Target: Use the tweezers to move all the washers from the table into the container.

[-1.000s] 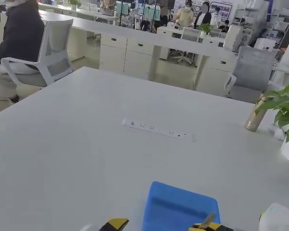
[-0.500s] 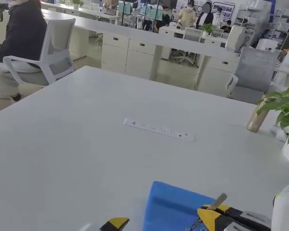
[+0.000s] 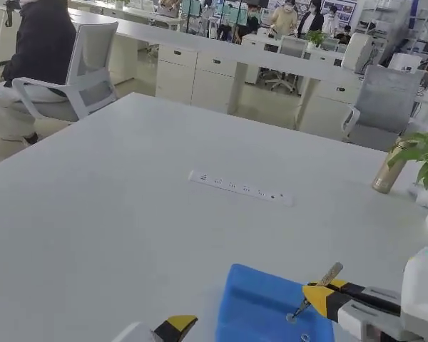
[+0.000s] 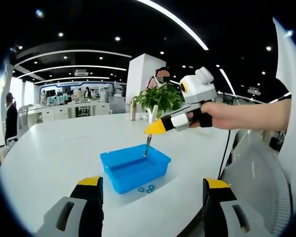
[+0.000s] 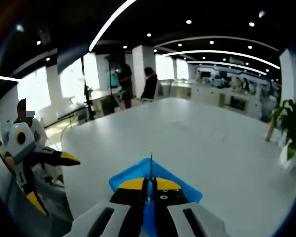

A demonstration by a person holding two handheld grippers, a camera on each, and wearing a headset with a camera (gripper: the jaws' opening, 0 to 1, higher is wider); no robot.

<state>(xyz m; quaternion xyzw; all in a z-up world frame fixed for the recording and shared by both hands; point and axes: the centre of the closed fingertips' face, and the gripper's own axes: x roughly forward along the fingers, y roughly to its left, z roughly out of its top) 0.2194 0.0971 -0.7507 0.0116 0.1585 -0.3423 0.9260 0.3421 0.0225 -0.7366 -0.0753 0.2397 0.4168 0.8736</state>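
Pinching tweezers (image 5: 151, 165) over the container (image 5: 124, 178), the right gripper (image 5: 150, 186) should nip the likely light, slippery washers (image 4: 146, 189) by their rims; left gripper (image 4: 154, 183) gapes

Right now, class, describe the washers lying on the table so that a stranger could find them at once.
Start at the big white table, then find the blue container near its edge. Between that container and the table's edge lie the washers: small bluish rings, flat on the bare top, not inside the container where the tweezers dip.
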